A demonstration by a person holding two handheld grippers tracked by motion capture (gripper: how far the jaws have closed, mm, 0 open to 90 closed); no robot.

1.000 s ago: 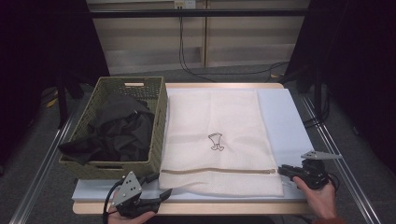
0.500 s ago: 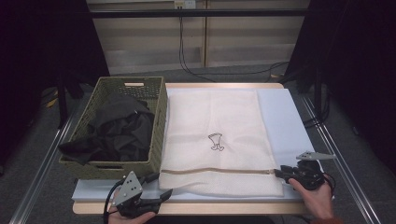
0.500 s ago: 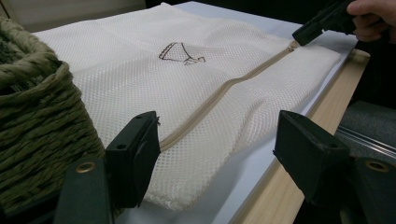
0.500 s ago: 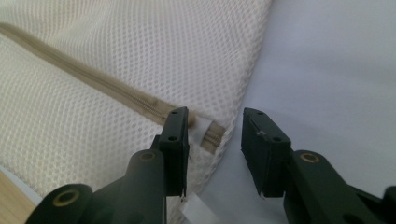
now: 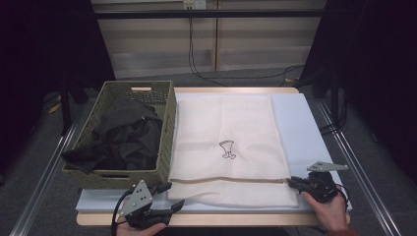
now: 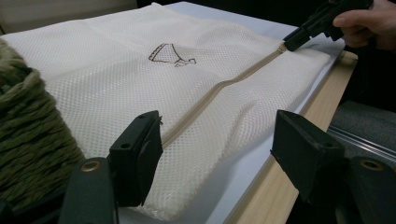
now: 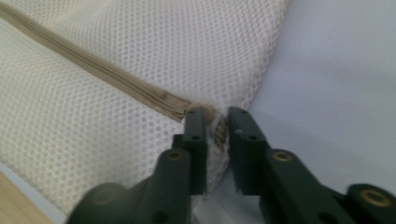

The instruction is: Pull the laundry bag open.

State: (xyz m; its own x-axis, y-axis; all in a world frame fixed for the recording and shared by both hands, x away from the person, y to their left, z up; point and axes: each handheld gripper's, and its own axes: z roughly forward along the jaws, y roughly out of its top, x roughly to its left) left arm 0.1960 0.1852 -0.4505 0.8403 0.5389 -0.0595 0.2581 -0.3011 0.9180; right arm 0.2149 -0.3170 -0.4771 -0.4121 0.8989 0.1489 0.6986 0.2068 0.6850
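Left gripper (image 5: 172, 195) at the near left corner of the mesh laundry bag (image 5: 228, 142), jaws apart, straddling the bag's edge, not pressing. Right gripper (image 5: 291, 182) at the bag's near right corner, jaws just closing, clamped on the zipper's end (image 7: 215, 126). Beyond, left of the bag, green basket (image 5: 165, 105) of dark clothes (image 5: 123, 135).

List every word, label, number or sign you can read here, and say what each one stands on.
No readable words, labels or numbers.
Laundry bag: one small dark stitched emblem, a picture with no letters that can be made out.
Basket and the dark clothes in it: no print.
Wall socket at the top of the high view: too small to read.
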